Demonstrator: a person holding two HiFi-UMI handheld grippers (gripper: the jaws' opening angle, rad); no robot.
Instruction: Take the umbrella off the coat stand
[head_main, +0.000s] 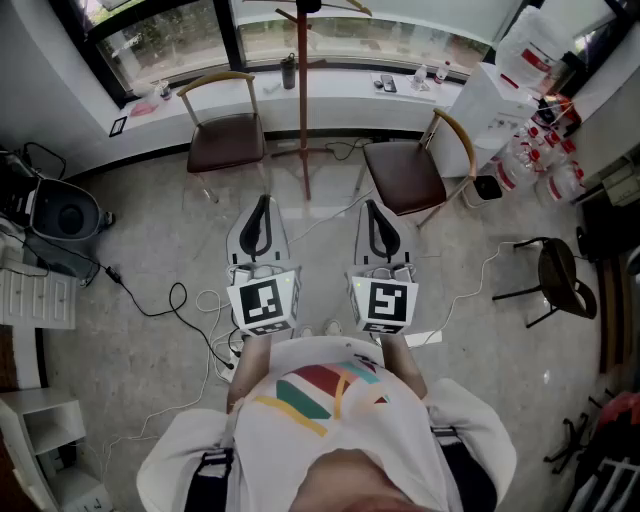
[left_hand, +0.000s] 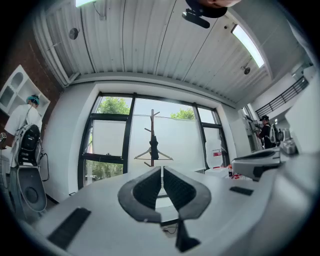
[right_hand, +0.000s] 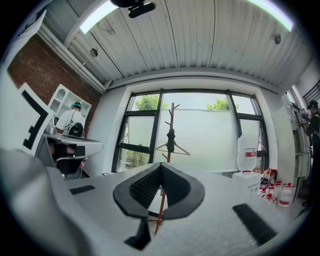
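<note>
- The umbrella (head_main: 289, 72) is hanging folded up, dark and compact, right against the pole of the coat stand (head_main: 303, 110), a bit below its top pegs. From the left gripper view it's (left_hand: 154, 147) dangling dead centre on the pole, with the window glowing behind it.
- The person is standing back from the coat stand, facing it and holding both grippers out side by side, roughly level, well short of it.
- The left gripper (head_main: 262, 200) is pointing just to the left of the coat stand's base. Its jaws are sitting pinched together with nothing between the pads.
- The right gripper (head_main: 371, 204) is aiming just right of the base. Its jaws are also meeting at the tips, empty, nothing gripped. In its own view the stand pole is rising straight up behind the closed tips (right_hand: 160, 165), and the umbrella (right_hand: 171, 140) is hanging higher up on it.
- Neither gripper is touching the stand or the umbrella.
- A brown-seated chair (head_main: 226, 140) is sitting to the left of the coat stand and another one (head_main: 405, 175) to the right, both close by.
- Cables (head_main: 175, 300) are trailing over the floor left of the stand, nearer the person.
</note>
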